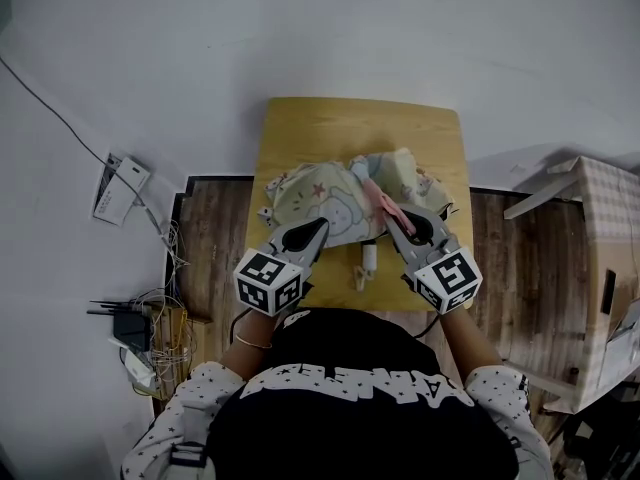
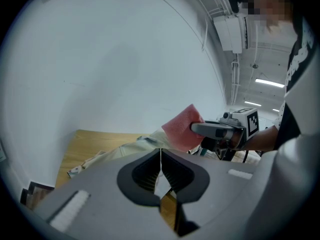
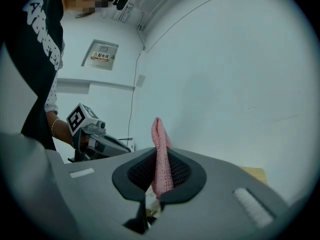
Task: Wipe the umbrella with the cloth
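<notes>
Two grippers hovered over the near edge of the small wooden counter (image 1: 340, 128), one in each of the person's hands. The right gripper (image 1: 397, 214) had its fingers (image 3: 182, 171) clenched on a pink cloth (image 1: 383, 200), which stood up out of the pads as a folded flap. The left gripper (image 1: 319, 230) had its fingers (image 2: 142, 174) pressed together. A pale sliver showed in the seam between them, and I could not tell whether that was a pinch of fabric or only light.

The umbrella (image 1: 335, 208) lay collapsed on the counter, just ahead of and below both sets of fingers. Its pastel canopy (image 1: 300, 193) was bunched crosswise in front of them. Its handle (image 1: 366, 258) pointed back toward the person and lay in the gap between the two grippers. That put its long axis running straight away from the fingers, roughly midway between left and right.

The cloth's free end sat over the canopy near that middle line, a little to the left of the right fingers. I could not tell whether it was touching. To my eye the right hand, with the cloth, was placed to make the wipe. The stroke looked likely to run forward along the folds, away from the handle, with the left fingers at the canopy's near edge to steady it.
</notes>
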Demonstrator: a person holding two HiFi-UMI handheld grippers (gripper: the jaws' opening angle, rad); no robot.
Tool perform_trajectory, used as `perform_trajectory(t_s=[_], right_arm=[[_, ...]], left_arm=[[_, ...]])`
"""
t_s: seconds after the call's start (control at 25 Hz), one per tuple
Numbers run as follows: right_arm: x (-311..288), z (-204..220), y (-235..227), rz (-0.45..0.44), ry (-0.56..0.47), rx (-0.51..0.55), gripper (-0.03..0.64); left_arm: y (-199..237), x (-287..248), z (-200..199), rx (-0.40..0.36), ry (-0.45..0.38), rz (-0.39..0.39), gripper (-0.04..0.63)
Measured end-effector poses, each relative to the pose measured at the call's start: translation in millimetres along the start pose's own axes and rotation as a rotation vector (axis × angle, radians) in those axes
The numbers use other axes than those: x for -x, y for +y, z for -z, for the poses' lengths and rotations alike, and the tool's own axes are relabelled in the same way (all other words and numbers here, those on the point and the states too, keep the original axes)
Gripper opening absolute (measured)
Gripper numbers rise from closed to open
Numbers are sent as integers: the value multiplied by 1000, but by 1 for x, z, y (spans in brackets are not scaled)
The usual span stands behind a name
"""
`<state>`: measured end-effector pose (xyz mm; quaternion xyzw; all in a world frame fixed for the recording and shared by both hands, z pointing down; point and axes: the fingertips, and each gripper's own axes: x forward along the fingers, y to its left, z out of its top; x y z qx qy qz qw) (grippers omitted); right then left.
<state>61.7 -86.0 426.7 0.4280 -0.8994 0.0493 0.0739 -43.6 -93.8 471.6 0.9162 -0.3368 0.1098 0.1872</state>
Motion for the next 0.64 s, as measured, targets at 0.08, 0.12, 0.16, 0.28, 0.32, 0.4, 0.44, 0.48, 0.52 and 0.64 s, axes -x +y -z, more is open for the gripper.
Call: perform_trajectory(t_s=[0.08,0.12,0.16,0.28,0.32,0.4,0.44,0.48,0.52,0.64], right_arm=[[0,-1,0,0,3,3,29],[0,0,-1,0,3,2,29],[0,0,-1,0,1,-1,29],[-2,1,0,-5,-3,-3,29],[-2,1,1,-8,-2,-3,29],[-2,0,4,-14,1,-1,29],[-1,0,5,-15,1,-1,29],[-1,0,5,-13,0,-2,29],[0,0,5,-10,-1,-4,29],[1,1,5,-4,-3,-8,29]], left_arm=[[-1,0,0,-1,1,1,8],[0,0,0,-2,1,1,8],[0,0,0,-2,2,0,8],[1,1,0,-1,-1,-4,8],[1,1,1,0,-1,-5,8],[1,3,2,4,-1,-7,8],[0,4,2,6,-2,-8,8],[0,5,3,8,-4,-9,8],[0,5,3,9,-5,-10,8],[-1,8,4,11,-7,-14,8]])
